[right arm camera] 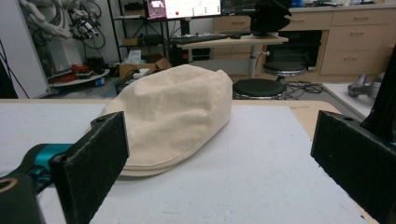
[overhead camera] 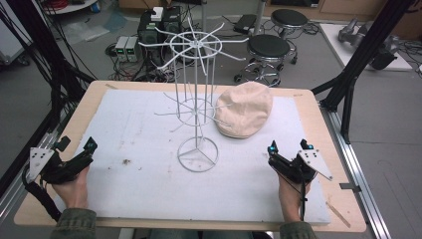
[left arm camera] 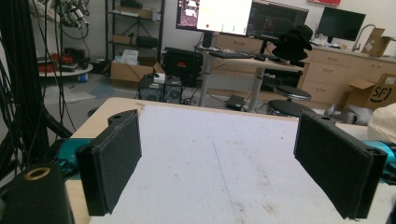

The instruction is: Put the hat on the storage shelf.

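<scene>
**A:** Two grippers lay at the near edge of the table point(overhead camera: 308, 107), and nothing had yet been handled. At the left, the left gripper point(overhead camera: 76, 145) rested on the white mat point(overhead camera: 134, 129) with its jaws apart; in the left gripper view point(left arm camera: 219, 163) only bare mat lay between its pads point(left arm camera: 112, 161).

**B:** And the middle of the figure?

**A:** The white wire rack point(overhead camera: 196, 99) stood upright at the mat's centre, its hooked arms all bare. Just to its right, the beige flat cap point(overhead camera: 245, 109) lay on the mat, crown up, beside the rack's lower ring of arms; whether it touched them could not be told.

**B:** The right side?

**A:** The right gripper point(overhead camera: 288, 147) also stood with its jaws spread wide, well short of the cap. In the right gripper view point(right arm camera: 219, 154) the cap point(right arm camera: 173, 116) sat ahead of the jaws, toward the left pad, untouched.

**B:** So how far along?

**A:** Judged at the very start: reaching, grasping, lifting and hanging the cap on an arm all remained.
</scene>
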A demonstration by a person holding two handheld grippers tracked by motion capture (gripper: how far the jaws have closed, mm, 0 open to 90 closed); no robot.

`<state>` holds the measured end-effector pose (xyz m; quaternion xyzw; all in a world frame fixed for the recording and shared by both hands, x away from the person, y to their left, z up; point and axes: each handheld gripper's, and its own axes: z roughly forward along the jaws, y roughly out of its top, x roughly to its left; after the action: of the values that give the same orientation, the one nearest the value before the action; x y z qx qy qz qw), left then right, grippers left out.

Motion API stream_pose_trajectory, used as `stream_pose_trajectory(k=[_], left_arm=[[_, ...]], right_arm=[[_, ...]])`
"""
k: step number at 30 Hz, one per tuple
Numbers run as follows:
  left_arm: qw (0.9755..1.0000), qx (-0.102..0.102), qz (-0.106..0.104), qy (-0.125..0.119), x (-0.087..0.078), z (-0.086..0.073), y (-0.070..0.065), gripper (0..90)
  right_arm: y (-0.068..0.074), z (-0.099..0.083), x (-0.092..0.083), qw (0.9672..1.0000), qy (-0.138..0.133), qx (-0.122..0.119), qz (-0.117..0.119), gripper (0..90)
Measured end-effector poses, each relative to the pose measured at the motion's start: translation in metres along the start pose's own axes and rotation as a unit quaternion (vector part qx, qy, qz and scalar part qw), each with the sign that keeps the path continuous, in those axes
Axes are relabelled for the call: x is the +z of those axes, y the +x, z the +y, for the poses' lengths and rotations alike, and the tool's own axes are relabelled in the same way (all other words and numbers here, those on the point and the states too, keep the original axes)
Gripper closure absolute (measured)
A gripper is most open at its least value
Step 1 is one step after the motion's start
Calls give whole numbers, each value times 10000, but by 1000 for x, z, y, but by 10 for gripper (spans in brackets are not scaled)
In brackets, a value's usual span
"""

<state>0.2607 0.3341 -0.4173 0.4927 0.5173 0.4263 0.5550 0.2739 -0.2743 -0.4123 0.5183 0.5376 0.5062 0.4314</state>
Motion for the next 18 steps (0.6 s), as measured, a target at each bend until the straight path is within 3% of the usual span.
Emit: stream_pose_trajectory(k=[10,18], left_arm=[[10000,13,62,-11,0,0,-1,145],[10000,6,73,-13,0,-1,-1,145]], right_arm=[[2,0,-1,10000,-32,-52,39,33],[1,0,-2,10000,-45,85,17,33]])
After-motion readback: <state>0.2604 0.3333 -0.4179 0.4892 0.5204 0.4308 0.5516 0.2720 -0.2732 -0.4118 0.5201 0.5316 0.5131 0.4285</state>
